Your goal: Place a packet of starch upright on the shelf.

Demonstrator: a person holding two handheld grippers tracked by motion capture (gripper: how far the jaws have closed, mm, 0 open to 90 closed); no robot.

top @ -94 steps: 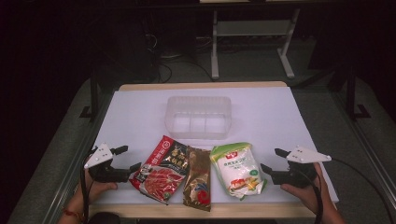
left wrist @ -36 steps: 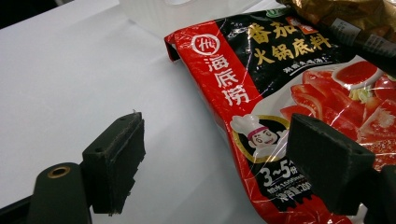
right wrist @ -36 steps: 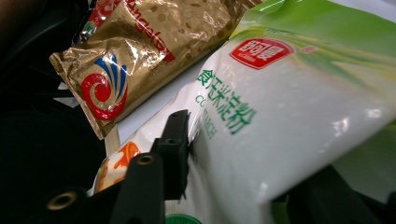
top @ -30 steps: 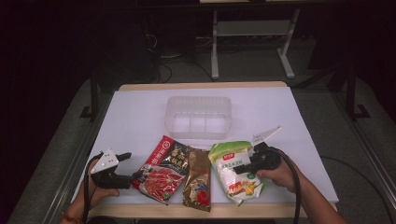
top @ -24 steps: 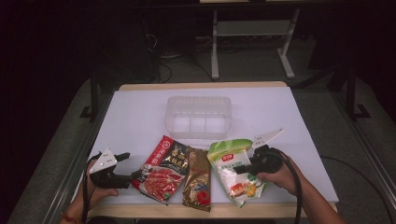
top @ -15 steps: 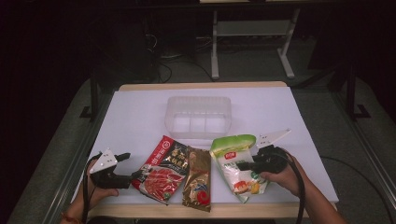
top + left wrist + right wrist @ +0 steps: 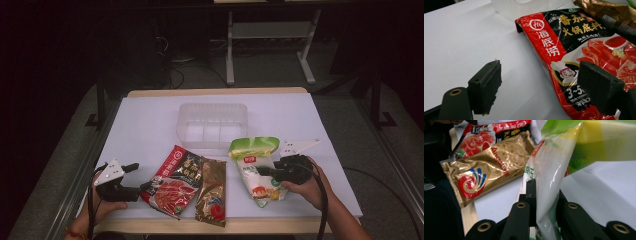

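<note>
Your right gripper (image 7: 264, 171) clamped on green-white pouch (image 7: 256, 167); keep squeeze firm, lift clear, carry toward clear tray (image 7: 212, 125) at 11 o'clock. Left gripper (image 7: 142, 176) jaws apart.

A dim lab: white-topped wooden table (image 7: 150, 125), grey carpet, tangled black cables (image 7: 175, 55) at 11 o'clock, white metal desk frame (image 7: 265, 35) at 12
</note>
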